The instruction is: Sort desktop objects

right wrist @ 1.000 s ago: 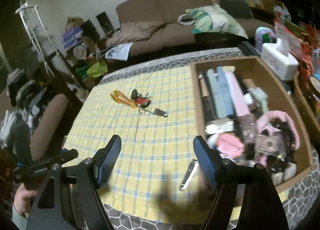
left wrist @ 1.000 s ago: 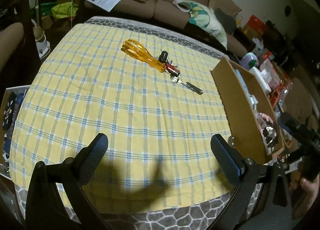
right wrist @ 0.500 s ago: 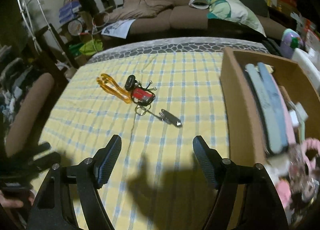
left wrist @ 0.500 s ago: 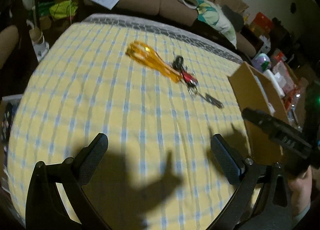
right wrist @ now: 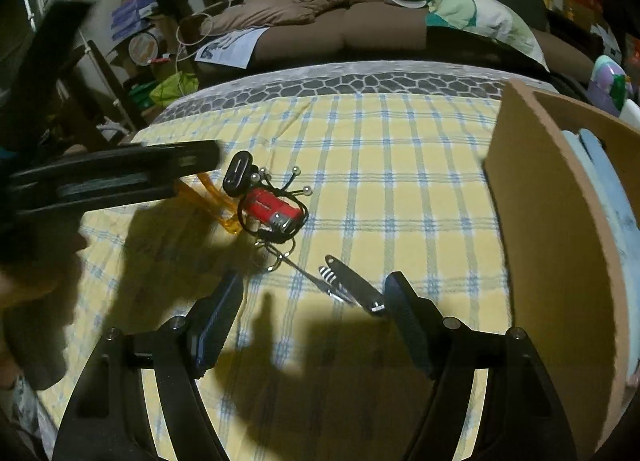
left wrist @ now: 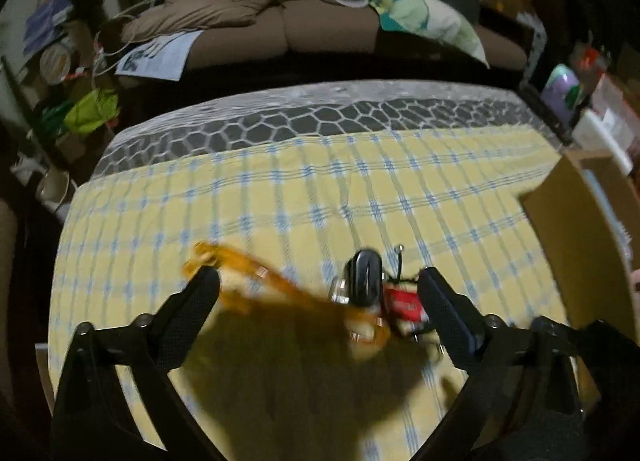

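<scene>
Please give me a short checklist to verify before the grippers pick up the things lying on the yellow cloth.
1. Left gripper open: ok.
2. Right gripper open: ok.
3. Orange piece between the left fingers: ok, though blurred.
4. Folding pocket tool between the right fingers: ok, near the right-hand finger.
5. Red item free of the black cord and key rings: not ok, tangled.
6. Room left in the cardboard box: cannot tell.

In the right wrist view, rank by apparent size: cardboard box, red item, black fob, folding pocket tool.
Largest to smallest:
1. cardboard box
2. folding pocket tool, though it lies nearer the camera
3. red item
4. black fob
</scene>
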